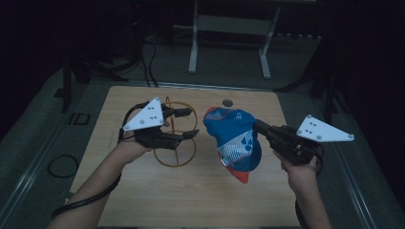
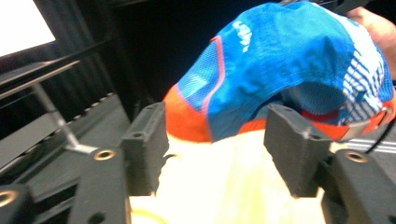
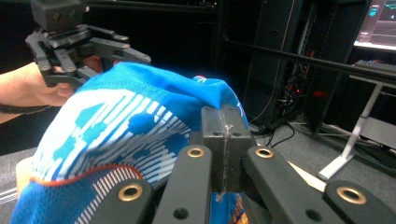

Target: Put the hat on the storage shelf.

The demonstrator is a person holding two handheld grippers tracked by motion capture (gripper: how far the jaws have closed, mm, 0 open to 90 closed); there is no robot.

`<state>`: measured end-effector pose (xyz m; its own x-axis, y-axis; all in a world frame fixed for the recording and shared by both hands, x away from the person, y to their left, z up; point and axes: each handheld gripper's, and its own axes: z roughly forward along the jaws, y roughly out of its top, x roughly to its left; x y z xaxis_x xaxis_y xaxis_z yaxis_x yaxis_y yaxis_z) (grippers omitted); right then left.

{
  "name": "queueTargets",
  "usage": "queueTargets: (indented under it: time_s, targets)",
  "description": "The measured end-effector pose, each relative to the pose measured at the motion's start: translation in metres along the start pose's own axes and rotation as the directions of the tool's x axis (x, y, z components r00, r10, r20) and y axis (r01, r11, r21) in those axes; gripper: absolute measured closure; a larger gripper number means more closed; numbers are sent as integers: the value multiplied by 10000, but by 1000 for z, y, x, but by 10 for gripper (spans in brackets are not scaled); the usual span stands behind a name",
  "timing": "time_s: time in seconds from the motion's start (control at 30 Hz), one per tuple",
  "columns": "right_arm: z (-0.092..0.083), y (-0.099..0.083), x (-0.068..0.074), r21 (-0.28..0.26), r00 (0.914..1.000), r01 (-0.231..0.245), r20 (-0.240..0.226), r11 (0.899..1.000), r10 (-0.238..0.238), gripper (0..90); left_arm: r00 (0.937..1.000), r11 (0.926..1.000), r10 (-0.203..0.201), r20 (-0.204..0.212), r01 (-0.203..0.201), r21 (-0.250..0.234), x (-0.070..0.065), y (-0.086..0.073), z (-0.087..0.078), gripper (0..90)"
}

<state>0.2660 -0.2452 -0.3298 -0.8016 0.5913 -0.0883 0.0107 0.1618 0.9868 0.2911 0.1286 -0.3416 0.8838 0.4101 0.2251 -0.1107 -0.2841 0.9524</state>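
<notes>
Dim room all around, with a pale wooden table lit in the middle of the high view and a white metal stand on the floor past its far edge, near the top of the frame. Some dark cables trail on the floor at upper left.

Main thing is a blue cap with white stripes and an orange brim, sitting right of centre in the high view. It hangs up off the tabletop, brim pointing toward the bottom of the frame. The right gripper comes in from the right side and has it pinched; in the right gripper view the two black jaws are pressed together at the centre of the frame with blue fabric caught between them, so that one's clamped on the cap.

The left gripper is left of centre in the high view, held over an orange wire ring frame lying on the table. Its jaws stand wide apart with nothing in them. In the left gripper view the cap fills the upper right, beyond the gaping jaws, orange brim lowest, not touching either jaw as far as I can tell.

Both forearms enter from the bottom edge of the high view
</notes>
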Motion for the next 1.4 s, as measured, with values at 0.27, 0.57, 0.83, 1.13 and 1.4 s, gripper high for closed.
queueTargets:
  time_s: [0.27, 0.57, 0.83, 1.13, 1.4]
  targets:
    - [18, 22, -1, -224, 9999, 154, 46, 9996, -153, 900, 9871, 9978, -603, -1485, 639, 195, 7, -30, -38, 64]
    - [52, 53, 1, -360, 9994, 353, 9, 9987, -353, 900, 9590, 9909, -1087, -2618, 1255, 485, -2, -80, -72, 20]
    - [90, 74, 5, -247, 9992, 363, -140, 9990, -366, 900, 9173, 9834, -1401, -3727, 1726, 553, -19, -131, -87, 21]
    - [139, 87, 16, 60, 9982, 424, -418, 9991, -421, 900, 8353, 9708, -1616, -5256, 2303, 675, -37, -197, -91, 21]
    - [192, 87, 34, 761, 9948, 478, -939, 9959, -406, 900, 7669, 9560, -2414, -5946, 2931, -100, -45, -225, -103, 21]
